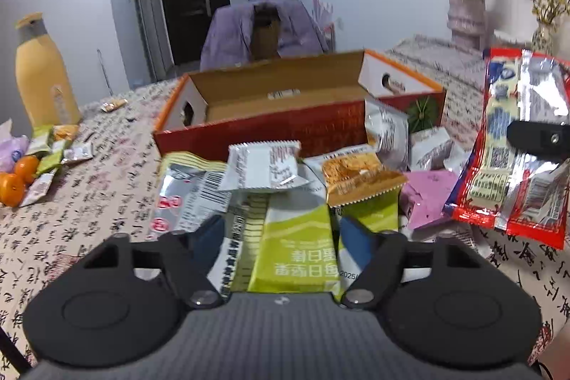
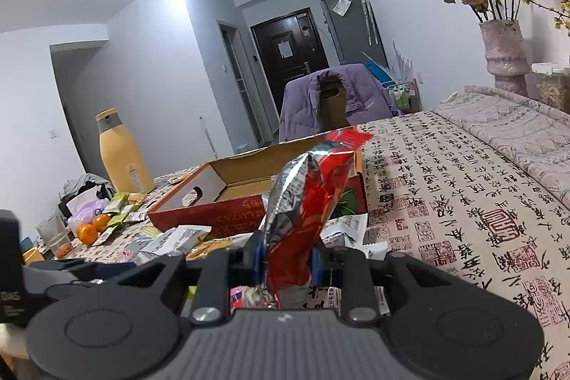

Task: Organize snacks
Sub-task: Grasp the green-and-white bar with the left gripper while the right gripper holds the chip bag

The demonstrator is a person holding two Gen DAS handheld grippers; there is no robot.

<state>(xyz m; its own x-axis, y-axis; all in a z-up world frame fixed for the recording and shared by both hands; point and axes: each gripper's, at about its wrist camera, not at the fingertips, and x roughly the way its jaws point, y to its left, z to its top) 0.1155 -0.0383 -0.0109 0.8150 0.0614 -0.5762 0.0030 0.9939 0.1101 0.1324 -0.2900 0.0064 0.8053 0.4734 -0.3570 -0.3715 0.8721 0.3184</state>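
Note:
An open red and orange cardboard box (image 1: 285, 102) stands on the table; it also shows in the right wrist view (image 2: 228, 198). A pile of snack packets lies in front of it: a silver packet (image 1: 263, 166), an orange packet (image 1: 359, 177) and a pink one (image 1: 427, 198). My left gripper (image 1: 281, 234) is open, with a green packet (image 1: 295, 255) lying between its fingers. My right gripper (image 2: 286, 255) is shut on a red and silver snack bag (image 2: 306, 209), held up above the pile. That bag also shows at the right of the left wrist view (image 1: 516, 148).
A yellow bottle (image 1: 42, 73) stands at the far left, with tangerines (image 1: 14, 180) and small packets beside it. A pink vase of flowers (image 2: 504, 52) stands at the back right. A chair with a purple jacket (image 1: 263, 31) is behind the table. The tablecloth (image 2: 463, 202) has calligraphy print.

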